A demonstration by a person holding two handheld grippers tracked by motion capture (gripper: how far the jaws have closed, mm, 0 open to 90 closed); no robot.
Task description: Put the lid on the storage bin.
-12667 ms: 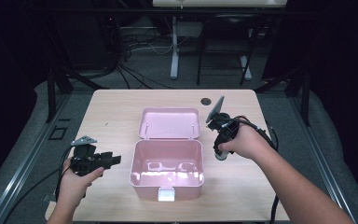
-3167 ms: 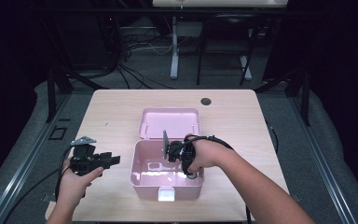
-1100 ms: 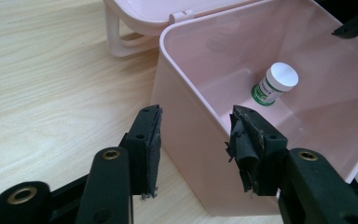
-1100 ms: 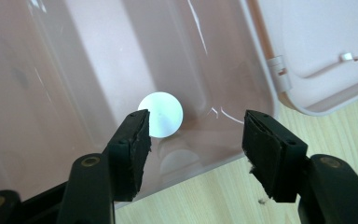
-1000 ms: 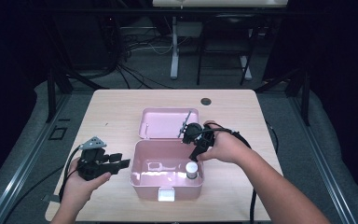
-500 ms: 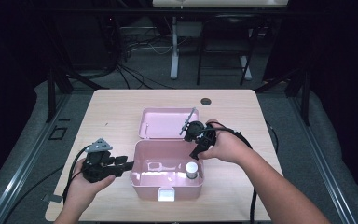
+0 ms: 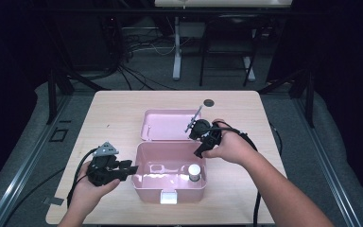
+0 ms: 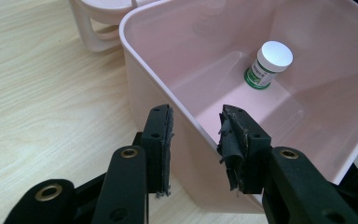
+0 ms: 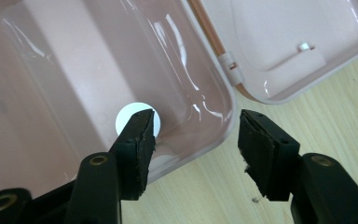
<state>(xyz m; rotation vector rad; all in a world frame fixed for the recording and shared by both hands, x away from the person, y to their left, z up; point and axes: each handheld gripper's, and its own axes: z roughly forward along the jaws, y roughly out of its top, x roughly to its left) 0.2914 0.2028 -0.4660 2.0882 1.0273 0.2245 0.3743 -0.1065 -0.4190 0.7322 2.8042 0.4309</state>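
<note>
The high view looks forward and down from above the person's side, taking in the whole worktop (image 7: pixel 123 113) from afar. The left gripper view sits low and close beside the box (image 8: pixel 168 93), facing across its rim. The right gripper view looks steeply down over the box's corner. All three share the box and the bottle (image 8: pixel 268 63) inside.

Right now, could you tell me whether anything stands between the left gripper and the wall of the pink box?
Nothing visible does: the left gripper straddles the near wall of the pink box, its jaws closing, pads not yet touching.
</note>
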